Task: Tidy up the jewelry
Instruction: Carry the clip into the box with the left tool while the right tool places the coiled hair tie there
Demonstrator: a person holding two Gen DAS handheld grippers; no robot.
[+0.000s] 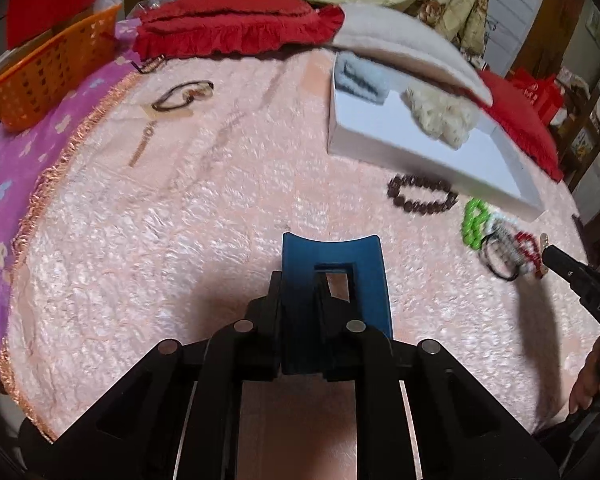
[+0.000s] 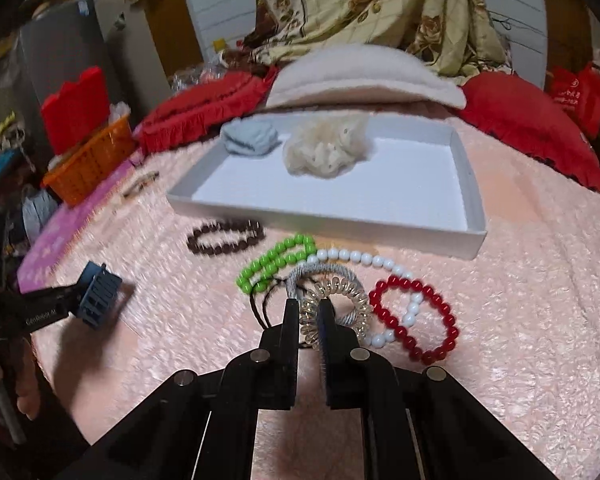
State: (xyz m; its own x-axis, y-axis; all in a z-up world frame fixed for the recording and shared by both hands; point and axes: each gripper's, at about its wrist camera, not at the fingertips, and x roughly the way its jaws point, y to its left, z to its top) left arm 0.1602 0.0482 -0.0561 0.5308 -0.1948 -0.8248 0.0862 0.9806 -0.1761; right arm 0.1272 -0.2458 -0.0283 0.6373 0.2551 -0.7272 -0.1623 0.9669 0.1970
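Left tongs (image 1: 316,292) are clamped on a blue hair claw clip (image 1: 334,280), held just above the pink fuzzy cover (image 1: 220,220) of the bed; the right wrist view catches that same clip from the side at nine o'clock, teeth showing, pinched in the left tongs' tips. Over to the right tongs (image 2: 309,316): fingers nearly together on either side of a clear spiral hair tie (image 2: 340,300), pinching its coil, which lies on a grey corded hair tie (image 2: 328,272). Only this view lays the pile out cleanly: green bead bracelet (image 2: 278,262) at eleven o'clock of the spiral, white bead strand (image 2: 360,258) curving behind it, red bead bracelet (image 2: 414,316) at three o'clock, overlapping the white beads. The left wrist view shows that cluster only as a blurred tangle at three o'clock, with the right tongs' tip poking in. The brown bead bracelet (image 1: 422,194) lies apart, just beside the near wall of the white tray (image 1: 380,136). Inside the tray, at its far end, sit a pale blue scrunchie (image 2: 250,138) and a cream fluffy scrunchie (image 2: 324,152), side by side. The left wrist view alone shows a dark cord necklace (image 1: 182,96) at eleven o'clock, well apart from the tray. Orange basket (image 1: 52,68) at the bed's far left edge.
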